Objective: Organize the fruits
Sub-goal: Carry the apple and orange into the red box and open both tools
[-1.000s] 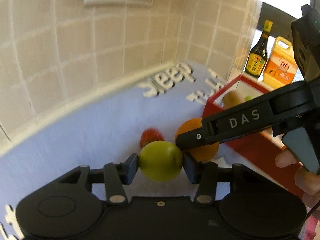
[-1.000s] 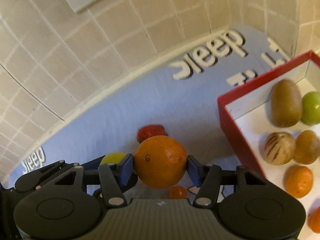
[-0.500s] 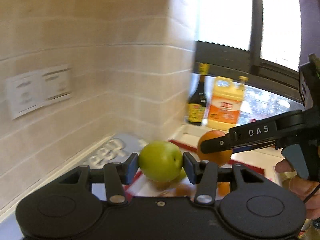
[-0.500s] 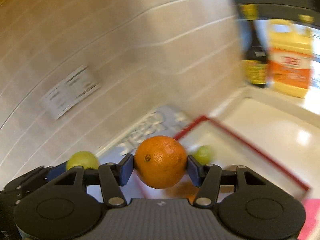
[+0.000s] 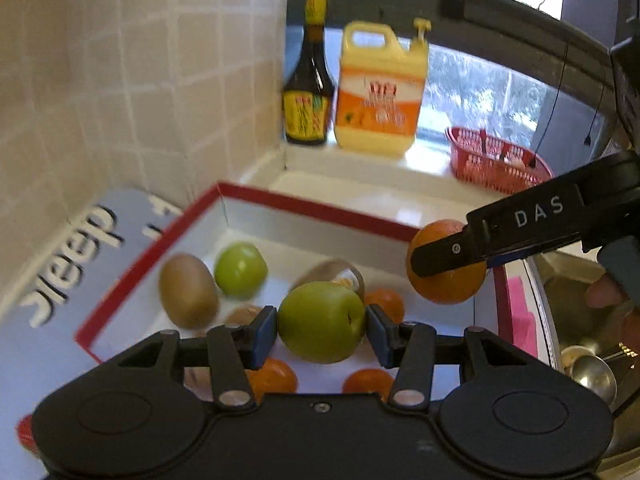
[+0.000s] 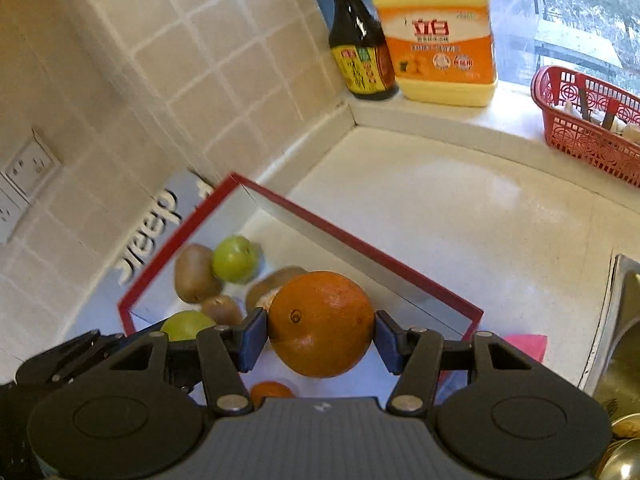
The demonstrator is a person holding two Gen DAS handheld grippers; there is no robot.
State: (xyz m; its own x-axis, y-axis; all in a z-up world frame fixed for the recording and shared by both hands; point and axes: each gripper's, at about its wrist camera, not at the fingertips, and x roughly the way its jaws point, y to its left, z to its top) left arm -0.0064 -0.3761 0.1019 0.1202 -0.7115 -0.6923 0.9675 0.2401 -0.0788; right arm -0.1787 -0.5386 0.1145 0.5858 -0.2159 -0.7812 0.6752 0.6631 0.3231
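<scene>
My left gripper (image 5: 321, 322) is shut on a green apple (image 5: 320, 322) and holds it above the red-rimmed white box (image 5: 312, 206). My right gripper (image 6: 320, 326) is shut on a large orange (image 6: 320, 324), also above the box (image 6: 352, 242); that orange shows in the left wrist view (image 5: 444, 288) at the box's right side. In the box lie a kiwi (image 5: 188, 290), another green apple (image 5: 240, 268), a brown fruit (image 5: 328, 272) and several small oranges (image 5: 386, 304).
A dark sauce bottle (image 5: 308, 80) and a yellow-orange jug (image 5: 380, 88) stand on the sill behind the box. A red basket (image 5: 496, 164) sits at the right. A steel sink (image 6: 624, 344) lies right of the box. A blue mat (image 5: 68, 248) with white letters lies left.
Both grippers have lifted their fruit off the blue mat and swung right, and now hang over the red-rimmed box. The strawberry on the mat has left the view.
</scene>
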